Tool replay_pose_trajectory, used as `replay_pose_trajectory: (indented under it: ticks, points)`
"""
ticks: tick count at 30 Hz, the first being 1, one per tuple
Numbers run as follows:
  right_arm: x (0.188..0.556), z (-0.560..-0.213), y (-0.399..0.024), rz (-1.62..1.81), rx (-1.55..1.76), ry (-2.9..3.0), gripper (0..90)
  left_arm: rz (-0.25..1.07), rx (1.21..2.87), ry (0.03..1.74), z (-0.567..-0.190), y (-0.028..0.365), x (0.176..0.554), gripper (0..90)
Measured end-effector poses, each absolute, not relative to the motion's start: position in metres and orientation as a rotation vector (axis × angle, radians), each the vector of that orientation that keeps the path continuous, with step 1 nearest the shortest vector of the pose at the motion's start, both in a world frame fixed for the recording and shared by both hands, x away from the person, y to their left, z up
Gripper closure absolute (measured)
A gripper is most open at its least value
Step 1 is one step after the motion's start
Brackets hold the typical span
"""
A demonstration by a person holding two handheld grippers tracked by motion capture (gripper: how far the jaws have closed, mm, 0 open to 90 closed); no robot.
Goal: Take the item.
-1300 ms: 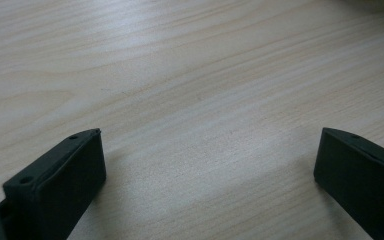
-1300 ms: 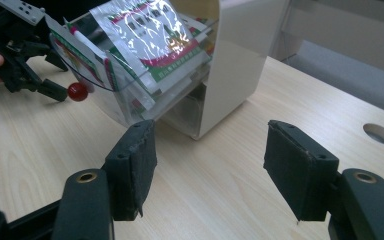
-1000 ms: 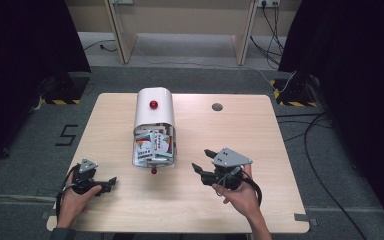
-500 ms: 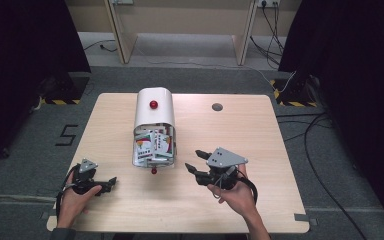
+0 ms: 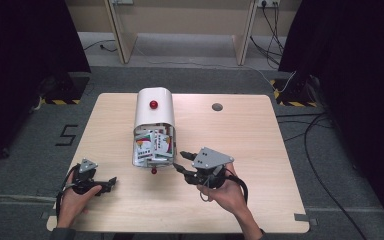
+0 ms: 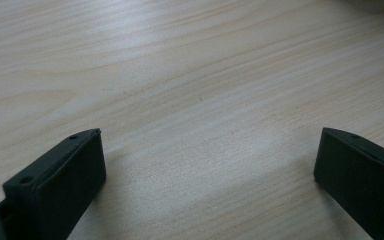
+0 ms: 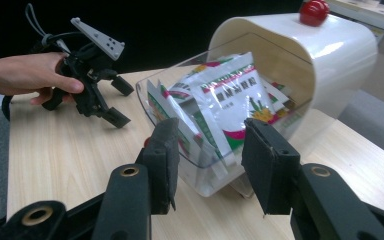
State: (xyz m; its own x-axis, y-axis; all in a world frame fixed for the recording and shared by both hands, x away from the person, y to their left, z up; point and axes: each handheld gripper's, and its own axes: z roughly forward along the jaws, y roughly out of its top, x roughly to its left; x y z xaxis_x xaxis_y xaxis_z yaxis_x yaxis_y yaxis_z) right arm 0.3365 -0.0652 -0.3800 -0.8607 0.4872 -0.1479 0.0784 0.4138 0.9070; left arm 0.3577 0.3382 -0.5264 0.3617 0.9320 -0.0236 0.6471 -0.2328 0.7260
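- Table (image 5: 260, 140) of pale wood carries a white bin (image 5: 153, 112) lying on its side, a little toward 10 o'clock from the table's middle in the high view.
- The bin has a red knob (image 5: 153, 104) on its upper side, and its clear swing lid (image 5: 153, 148) faces 6 o'clock, toward the person.
- Packets (image 5: 153, 145) printed in white, green and red are stacked behind the clear lid; in the right gripper view the packets (image 7: 230, 107) stand on edge against it.
- A second small red knob (image 5: 154, 171) sits at the lid's near edge, touching the table or just above it; I cannot tell which.
- The right gripper (image 5: 181, 161) lies at 3 o'clock of that lower knob, just beside the lid's near corner, its tips aimed toward 9 o'clock.
- Its jaws have just been closing and now stand half spread; in the right gripper view they frame the lid's lower corner without pressing on it.
- The left gripper (image 5: 111, 181) rests near the table's 7 o'clock corner, well apart from the bin, held in the person's left hand (image 5: 72, 200).
- In the left gripper view its jaws are spread wide over bare wood, nothing between them.
- A round grey cap (image 5: 217, 106) is set in the tabletop at 3 o'clock of the bin.
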Motion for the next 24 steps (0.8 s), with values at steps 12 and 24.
replay_pose_trajectory:
  ticks: [12,24]
  points:
    - [0.345,-0.383,-0.045,1.435,0.461,2.332,59.7,0.56,1.974,1.365,-0.526,0.338,0.358,0.0]
    - [0.353,-0.388,-0.034,1.43,0.436,2.365,61.9,0.56,1.974,1.365,-0.526,0.338,0.358,0.0]
